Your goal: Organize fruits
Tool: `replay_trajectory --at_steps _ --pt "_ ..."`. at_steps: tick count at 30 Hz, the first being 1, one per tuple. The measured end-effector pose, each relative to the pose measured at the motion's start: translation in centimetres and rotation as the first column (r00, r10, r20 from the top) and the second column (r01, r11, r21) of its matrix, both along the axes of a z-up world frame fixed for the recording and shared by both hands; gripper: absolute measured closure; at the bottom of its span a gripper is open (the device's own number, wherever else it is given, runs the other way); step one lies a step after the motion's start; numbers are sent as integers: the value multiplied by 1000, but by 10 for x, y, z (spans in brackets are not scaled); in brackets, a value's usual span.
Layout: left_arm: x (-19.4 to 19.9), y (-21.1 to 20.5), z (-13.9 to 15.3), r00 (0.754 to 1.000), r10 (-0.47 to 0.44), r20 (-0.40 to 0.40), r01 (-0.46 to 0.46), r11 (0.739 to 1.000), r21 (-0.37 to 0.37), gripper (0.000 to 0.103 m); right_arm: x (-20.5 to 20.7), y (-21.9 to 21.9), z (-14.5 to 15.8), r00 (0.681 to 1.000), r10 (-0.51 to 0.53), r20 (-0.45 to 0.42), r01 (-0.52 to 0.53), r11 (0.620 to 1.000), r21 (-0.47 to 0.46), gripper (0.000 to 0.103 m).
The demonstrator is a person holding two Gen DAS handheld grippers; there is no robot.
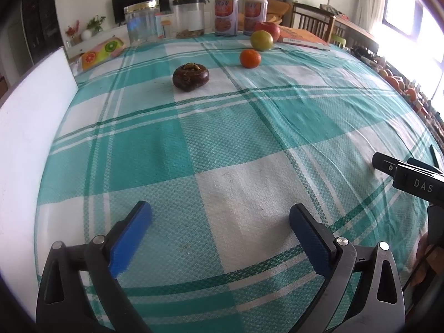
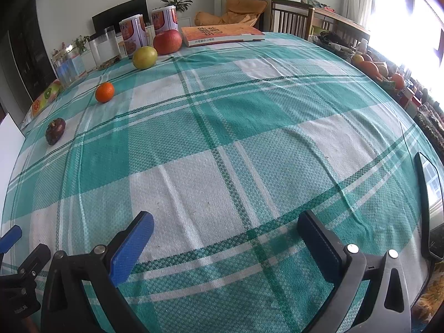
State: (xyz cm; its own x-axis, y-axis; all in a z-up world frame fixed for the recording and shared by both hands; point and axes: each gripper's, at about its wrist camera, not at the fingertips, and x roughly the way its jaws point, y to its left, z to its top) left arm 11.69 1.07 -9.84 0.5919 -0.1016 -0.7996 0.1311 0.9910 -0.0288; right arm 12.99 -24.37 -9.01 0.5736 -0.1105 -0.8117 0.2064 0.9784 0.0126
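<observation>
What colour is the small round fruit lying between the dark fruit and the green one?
Orange; the left wrist view shows it best.

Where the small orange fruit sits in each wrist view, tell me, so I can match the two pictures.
Left wrist view: the small orange fruit lies upper centre-right on the checked cloth, right of the dark purple fruit.
Right wrist view: the small orange fruit lies upper left, above and right of the dark purple fruit.
Shared landmark: the green fruit, just beyond it, in front of the red apple.
</observation>
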Motion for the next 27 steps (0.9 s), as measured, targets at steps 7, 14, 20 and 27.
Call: replay_trajectory --at_steps 7,14,20,27 --pt "1 -2 -1 1000 -5 -3 5 1000 13 2 0 0 0 1000 1 -4 -1 1000 -6 0" --pt "1 -2 -1 1000 -6 -4 6 1000 14 2 0 0 -1 1000 1 -3 -1 1000 -5 0" --pt "1 -3 -1 1000 -5 -3 5 1000 14 2 0 1 -1 1000 1 -4 -1 1000 -5 0" --pt "16 17 9 1000 16 -9 -17 988 -152 3 0 1 -1 1000 1 -4 -1 1000 -6 0"
